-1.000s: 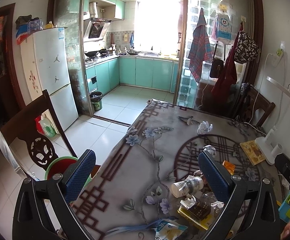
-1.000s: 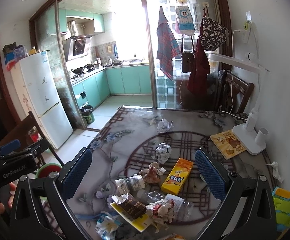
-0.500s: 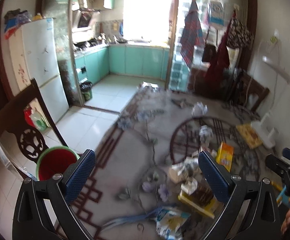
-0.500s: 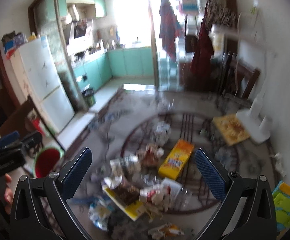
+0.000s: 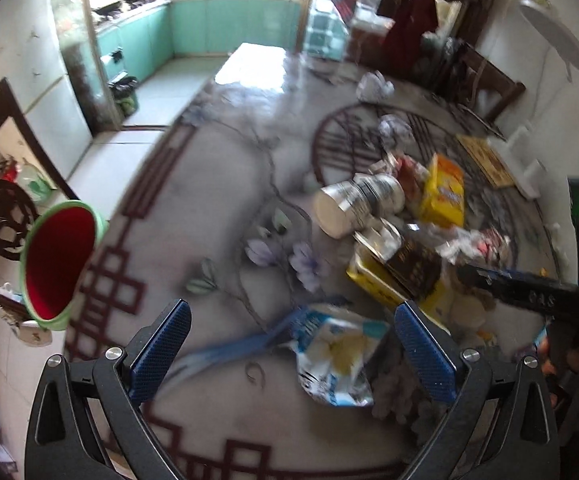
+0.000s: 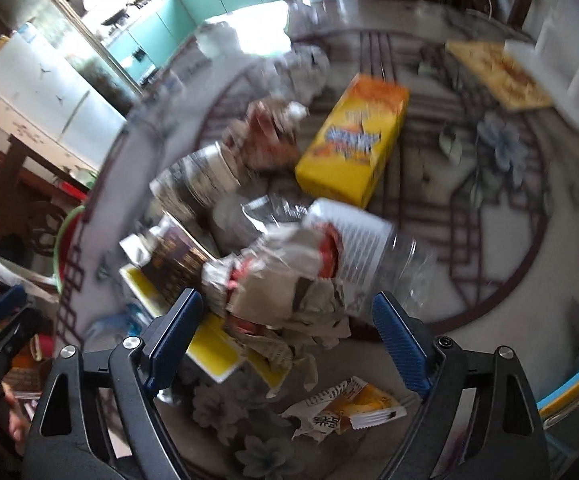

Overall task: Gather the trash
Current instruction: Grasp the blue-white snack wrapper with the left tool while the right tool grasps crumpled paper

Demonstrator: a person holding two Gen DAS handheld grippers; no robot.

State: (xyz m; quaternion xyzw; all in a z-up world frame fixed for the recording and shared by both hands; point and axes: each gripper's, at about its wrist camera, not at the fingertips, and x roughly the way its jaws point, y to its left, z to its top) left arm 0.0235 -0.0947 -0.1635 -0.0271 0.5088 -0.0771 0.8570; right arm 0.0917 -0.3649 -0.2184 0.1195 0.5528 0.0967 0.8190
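Note:
Trash lies heaped on the patterned table (image 5: 193,200). My left gripper (image 5: 289,332) is open and hovers low over a blue and white snack bag (image 5: 333,356) that lies between and just beyond its fingers. My right gripper (image 6: 287,312) points down at a crumpled paper wad (image 6: 281,284) resting against a clear plastic bottle (image 6: 365,248). Its jaws are closing, the wad sits between them, and the pads stand clear of it. A yellow box (image 6: 353,144), a silver can (image 5: 353,204) and a flat yellow pack (image 5: 393,280) lie close by.
A red bin with a green rim (image 5: 57,256) stands off the table's left edge beside a dark wooden chair (image 5: 5,184). An orange and white wrapper (image 6: 345,412) lies near the front. A white lamp base (image 6: 569,96) and a picture book (image 6: 497,72) sit at the far right.
Both grippers have dropped toward the table and tipped downward, so the trash now fills the views. The right jaws have narrowed around the paper wad.

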